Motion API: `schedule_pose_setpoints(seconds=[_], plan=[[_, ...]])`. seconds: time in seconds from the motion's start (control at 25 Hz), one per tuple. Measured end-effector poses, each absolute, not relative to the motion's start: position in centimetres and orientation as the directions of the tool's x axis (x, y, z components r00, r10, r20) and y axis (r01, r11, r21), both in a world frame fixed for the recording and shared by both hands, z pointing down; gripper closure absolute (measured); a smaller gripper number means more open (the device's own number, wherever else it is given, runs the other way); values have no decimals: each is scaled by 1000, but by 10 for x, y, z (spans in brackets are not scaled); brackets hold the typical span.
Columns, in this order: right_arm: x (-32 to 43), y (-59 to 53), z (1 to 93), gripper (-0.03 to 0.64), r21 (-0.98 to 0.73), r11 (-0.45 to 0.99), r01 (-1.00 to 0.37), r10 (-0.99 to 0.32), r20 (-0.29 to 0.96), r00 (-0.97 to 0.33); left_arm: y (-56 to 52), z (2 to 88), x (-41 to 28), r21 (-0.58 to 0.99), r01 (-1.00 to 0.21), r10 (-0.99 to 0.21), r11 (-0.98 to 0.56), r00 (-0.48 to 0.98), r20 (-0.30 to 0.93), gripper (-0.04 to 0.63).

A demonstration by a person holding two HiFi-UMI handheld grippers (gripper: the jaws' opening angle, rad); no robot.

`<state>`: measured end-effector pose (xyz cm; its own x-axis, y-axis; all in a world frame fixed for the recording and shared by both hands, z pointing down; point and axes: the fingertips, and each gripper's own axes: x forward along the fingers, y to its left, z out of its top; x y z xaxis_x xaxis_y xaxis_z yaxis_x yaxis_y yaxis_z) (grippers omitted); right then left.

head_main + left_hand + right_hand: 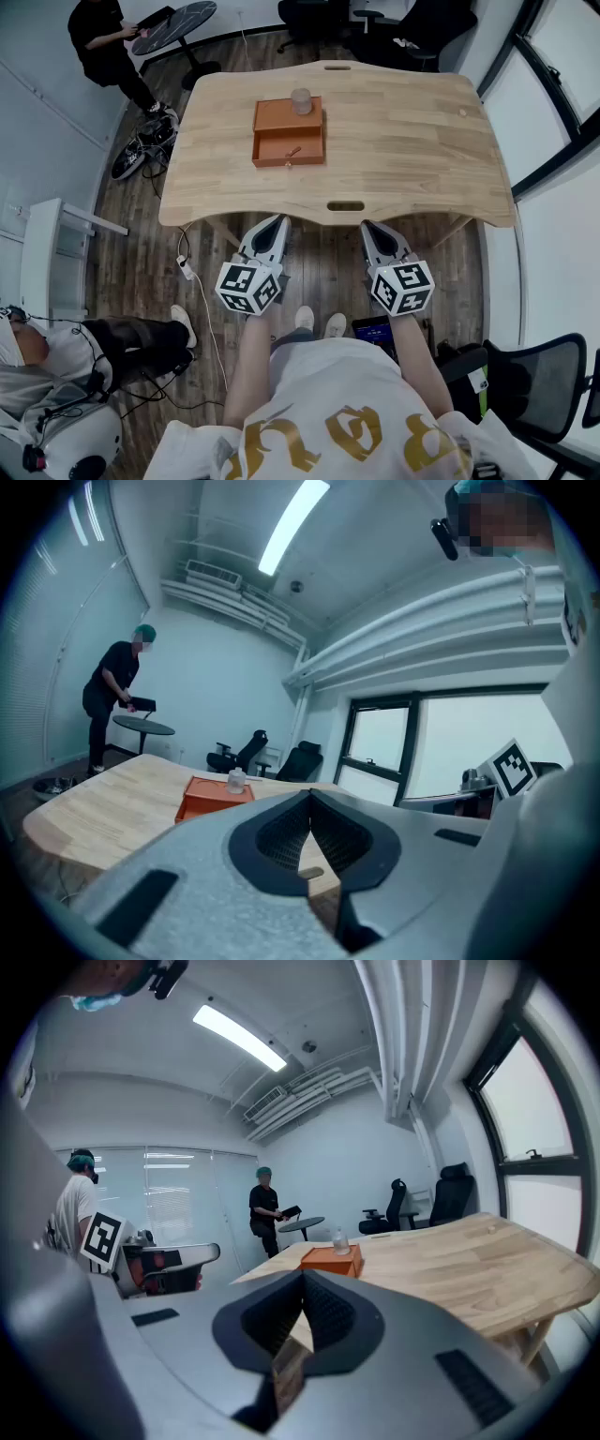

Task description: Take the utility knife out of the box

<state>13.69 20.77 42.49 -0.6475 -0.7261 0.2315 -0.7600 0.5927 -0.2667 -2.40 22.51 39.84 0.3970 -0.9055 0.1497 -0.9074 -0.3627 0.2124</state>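
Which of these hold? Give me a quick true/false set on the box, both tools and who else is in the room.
1. The orange box sits on the wooden table. True.
2. The left tool grips the box. False: its jaws are shut on nothing, and it is held short of the table's near edge.
3. A small clear jar stands on the far part of the box. True.
4. The right tool has its jaws wide open. False: they are shut, with nothing between them.
5. Nobody else is in the room. False: a person stands beyond the table's far left corner.
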Motion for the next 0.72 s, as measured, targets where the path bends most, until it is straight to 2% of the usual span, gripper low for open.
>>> schedule_pose_setpoints(seconds=[0.2,0.48,0.72], plan=[[149,217,424,606,-270,588,-763,-731,227,-644,236,396,-9,177,-910,-902,-374,402,158,586],[145,227,422,606,-268,601,-753,-718,231,-656,243,391,-14,209,-902,-902,-377,409,138,586],[151,221,432,606,-320,552,-770,-729,263,-631,239,395,-26,202,-906,-901,-371,404,158,586]])
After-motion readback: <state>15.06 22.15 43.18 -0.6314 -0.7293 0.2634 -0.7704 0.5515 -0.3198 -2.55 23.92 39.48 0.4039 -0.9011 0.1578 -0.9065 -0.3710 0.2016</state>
